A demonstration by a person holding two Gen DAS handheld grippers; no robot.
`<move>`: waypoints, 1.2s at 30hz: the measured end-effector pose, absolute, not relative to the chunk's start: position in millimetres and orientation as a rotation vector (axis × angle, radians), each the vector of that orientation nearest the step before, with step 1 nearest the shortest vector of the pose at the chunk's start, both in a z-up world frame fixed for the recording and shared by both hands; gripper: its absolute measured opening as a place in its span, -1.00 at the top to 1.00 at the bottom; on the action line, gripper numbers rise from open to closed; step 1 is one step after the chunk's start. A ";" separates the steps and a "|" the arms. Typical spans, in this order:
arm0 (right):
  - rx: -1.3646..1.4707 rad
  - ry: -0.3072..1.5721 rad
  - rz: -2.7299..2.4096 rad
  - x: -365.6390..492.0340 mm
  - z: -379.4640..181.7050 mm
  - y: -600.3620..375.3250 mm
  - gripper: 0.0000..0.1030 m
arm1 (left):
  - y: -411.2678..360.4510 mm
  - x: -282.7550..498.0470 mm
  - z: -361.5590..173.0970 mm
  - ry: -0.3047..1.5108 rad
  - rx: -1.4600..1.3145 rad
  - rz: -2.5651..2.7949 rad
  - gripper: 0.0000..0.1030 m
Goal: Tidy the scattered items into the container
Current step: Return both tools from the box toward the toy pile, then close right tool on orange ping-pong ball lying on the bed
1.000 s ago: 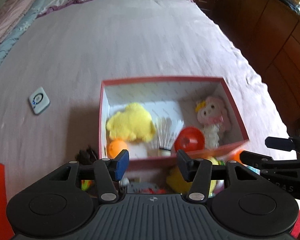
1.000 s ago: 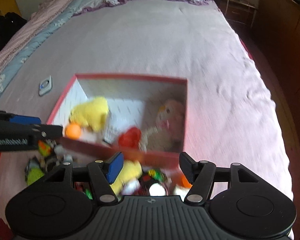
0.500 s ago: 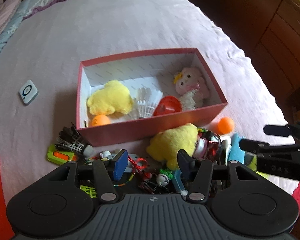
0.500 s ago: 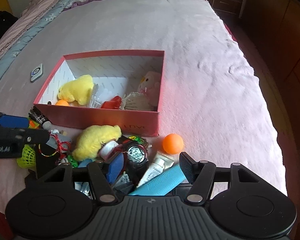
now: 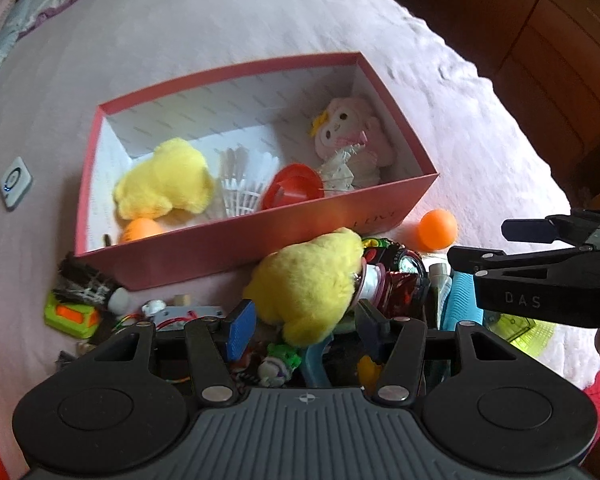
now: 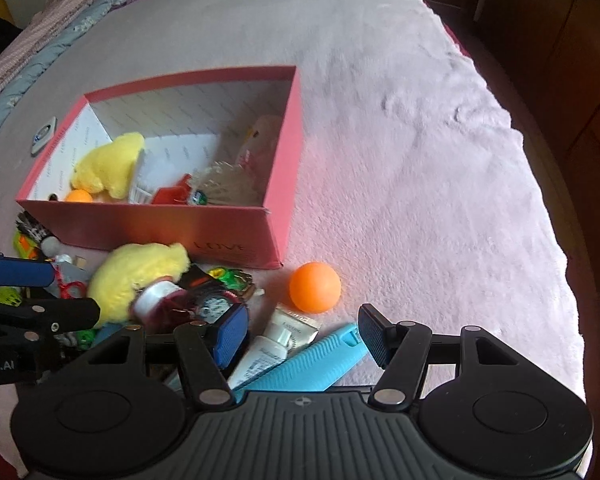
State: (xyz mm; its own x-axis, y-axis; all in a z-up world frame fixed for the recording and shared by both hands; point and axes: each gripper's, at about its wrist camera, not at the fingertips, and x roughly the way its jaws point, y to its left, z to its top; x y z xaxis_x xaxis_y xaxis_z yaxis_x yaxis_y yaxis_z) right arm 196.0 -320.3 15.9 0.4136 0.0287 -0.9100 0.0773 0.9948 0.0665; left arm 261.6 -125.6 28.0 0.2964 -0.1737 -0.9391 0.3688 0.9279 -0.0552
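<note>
Left gripper: jaws wide, empty, straddling the near end of a yellow plush chick that lies outside the red box, against its front wall. Right gripper: jaws wide, empty, above a blue ridged handle and a white cream tube; orange ball just ahead, near the box corner. Box contents: second yellow plush, white shuttlecock, red cup, pink doll, orange ball.
</note>
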 end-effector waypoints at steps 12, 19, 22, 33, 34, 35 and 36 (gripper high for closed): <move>0.114 1.186 -0.023 215.1 -13.2 -329.0 -0.25 | -141.4 283.6 -3.1 1.252 0.226 -0.376 -0.25; 0.092 1.200 -0.017 233.7 -27.0 -326.0 -0.24 | -142.3 291.7 -15.5 1.273 0.223 -0.391 -0.50; 0.098 1.214 -0.021 240.2 -35.2 -326.7 -0.23 | -138.5 296.0 -19.7 1.282 0.195 -0.384 -0.65; 0.111 1.253 -0.025 255.4 -56.0 -324.7 0.08 | -130.5 311.2 -33.3 1.328 0.049 -0.412 -0.63; 0.114 1.254 -0.029 255.9 -56.9 -324.6 0.13 | -129.9 312.7 -34.7 1.333 0.036 -0.414 -0.60; 0.118 1.255 -0.032 256.5 -57.8 -324.5 0.18 | -129.3 314.1 -36.1 1.338 0.022 -0.417 -0.49; 0.120 1.256 -0.035 256.8 -58.5 -324.2 0.18 | -130.3 314.6 -35.9 1.336 0.025 -0.421 -0.43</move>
